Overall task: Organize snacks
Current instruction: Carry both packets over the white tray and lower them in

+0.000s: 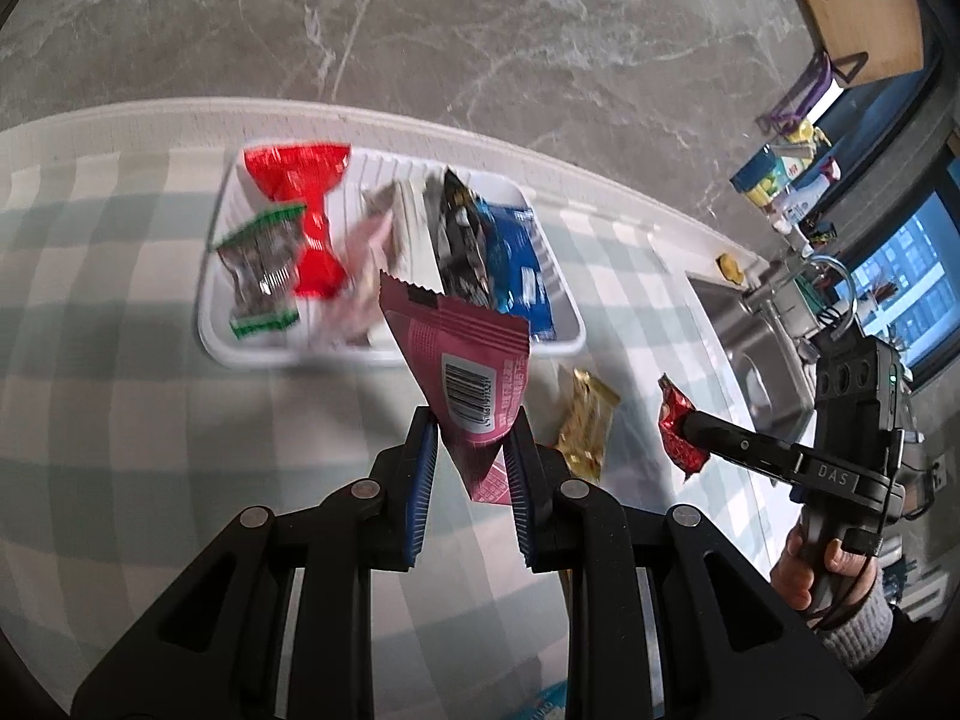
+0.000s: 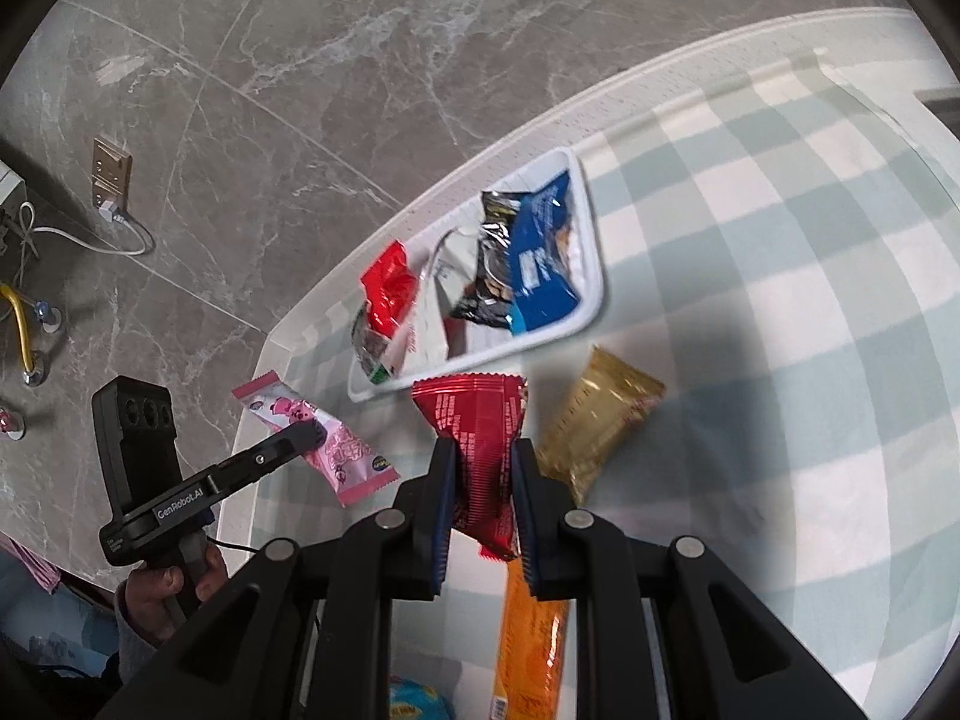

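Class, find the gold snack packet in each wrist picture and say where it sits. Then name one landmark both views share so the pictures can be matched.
Left wrist view: the gold snack packet lies right of centre on the checked tablecloth, below the tray's right corner.
Right wrist view: the gold snack packet lies right of centre, just below the tray.
Shared landmark: the white tray holding the blue packet.

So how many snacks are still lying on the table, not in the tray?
3 that I can see: a gold packet beside the white tray, an orange packet under the right gripper, and a blue-and-yellow one at the bottom edge. More may be hidden.
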Motion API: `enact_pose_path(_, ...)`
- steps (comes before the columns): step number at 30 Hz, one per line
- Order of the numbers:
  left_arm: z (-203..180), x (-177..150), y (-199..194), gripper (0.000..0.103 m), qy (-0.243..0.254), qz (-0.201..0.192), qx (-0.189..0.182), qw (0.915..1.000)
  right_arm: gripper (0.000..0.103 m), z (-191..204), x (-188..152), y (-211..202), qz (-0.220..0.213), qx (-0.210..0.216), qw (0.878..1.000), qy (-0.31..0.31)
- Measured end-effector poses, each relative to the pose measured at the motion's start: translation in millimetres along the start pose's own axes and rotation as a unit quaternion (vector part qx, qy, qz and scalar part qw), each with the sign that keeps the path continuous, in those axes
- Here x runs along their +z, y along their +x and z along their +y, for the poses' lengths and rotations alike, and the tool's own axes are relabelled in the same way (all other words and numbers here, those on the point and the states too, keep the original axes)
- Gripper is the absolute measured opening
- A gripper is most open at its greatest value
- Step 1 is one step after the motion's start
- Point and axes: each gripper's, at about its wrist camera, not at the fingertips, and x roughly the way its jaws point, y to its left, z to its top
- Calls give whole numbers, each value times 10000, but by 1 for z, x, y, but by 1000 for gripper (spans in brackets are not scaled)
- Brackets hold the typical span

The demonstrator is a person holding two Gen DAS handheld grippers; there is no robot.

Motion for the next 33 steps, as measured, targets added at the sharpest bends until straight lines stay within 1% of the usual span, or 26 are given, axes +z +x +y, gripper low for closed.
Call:
enact_pose_path(6,11,29,1,21,7,-125,96,9999,20,12,24,12,-11,75,9999,-93)
enact_pose_path(19,33,89,26,21,179,-148,375,9990,20,22,70,57,92,235,9997,-31)
enact_pose_path(27,44,121,54,21,247,-30,518,9983,20,23,93,88,175,215,9996,-87)
enact_pose_path(33,52,136,77,21,309,103,654,9973,20,24,106,113,272,219,9994,-81)
